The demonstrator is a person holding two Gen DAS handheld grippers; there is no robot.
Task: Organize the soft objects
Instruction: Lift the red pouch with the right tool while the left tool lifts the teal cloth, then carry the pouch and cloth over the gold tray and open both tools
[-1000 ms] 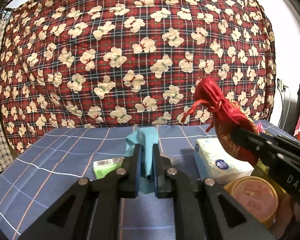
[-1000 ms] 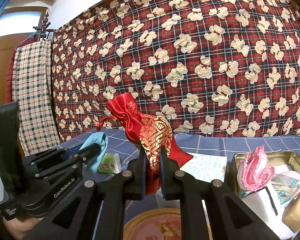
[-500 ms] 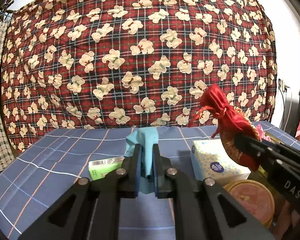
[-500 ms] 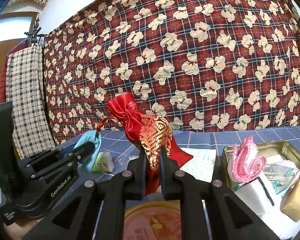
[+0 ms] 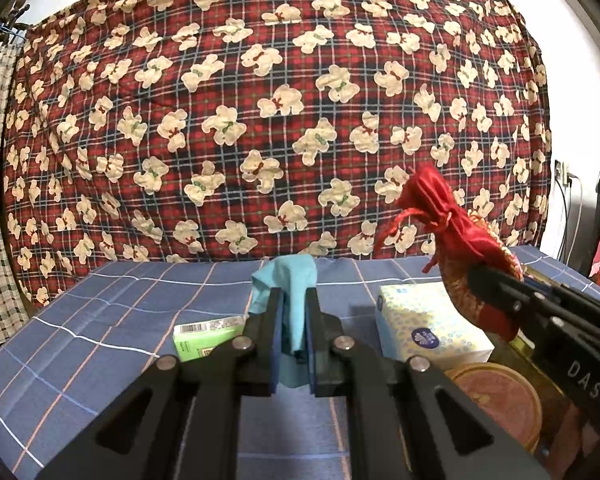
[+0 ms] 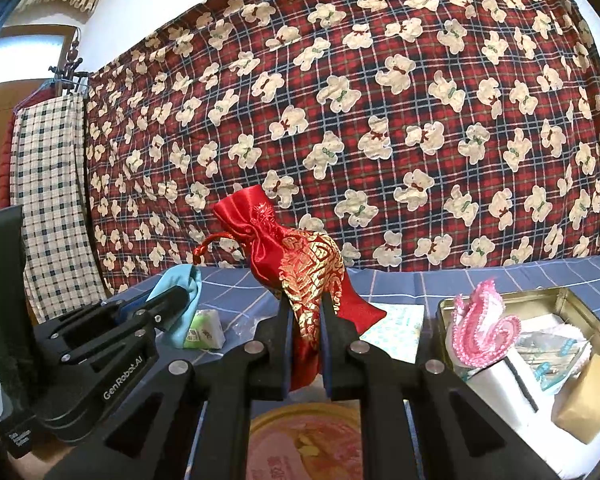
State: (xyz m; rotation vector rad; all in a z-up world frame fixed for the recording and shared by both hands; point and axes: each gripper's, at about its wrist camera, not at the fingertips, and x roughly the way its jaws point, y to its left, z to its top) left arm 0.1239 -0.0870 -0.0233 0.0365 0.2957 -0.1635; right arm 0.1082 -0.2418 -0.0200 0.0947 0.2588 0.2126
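Your red pouch point(image 6: 296, 264) sits pinched between the right gripper point(image 6: 305, 320) fingers, lifted above the round tin lid point(image 6: 306, 444), its tied neck tilted up and left. It is glossy red satin with gold brocade and a red drawstring. Your left gripper point(image 5: 291, 320) is clamped on a teal cloth point(image 5: 292, 292), held over the blue checked tablecloth point(image 5: 100, 320), near the green packet point(image 5: 204, 336).

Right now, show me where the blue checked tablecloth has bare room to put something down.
Free: the wide stretch of blue checked tablecloth left of the small green tissue pack, out to the cloth's left edge, and the strip behind it up to the red teddy-bear blanket. Crowded: the right side, with the white dotted tissue box, round pink lid and the filled gold metal tin.
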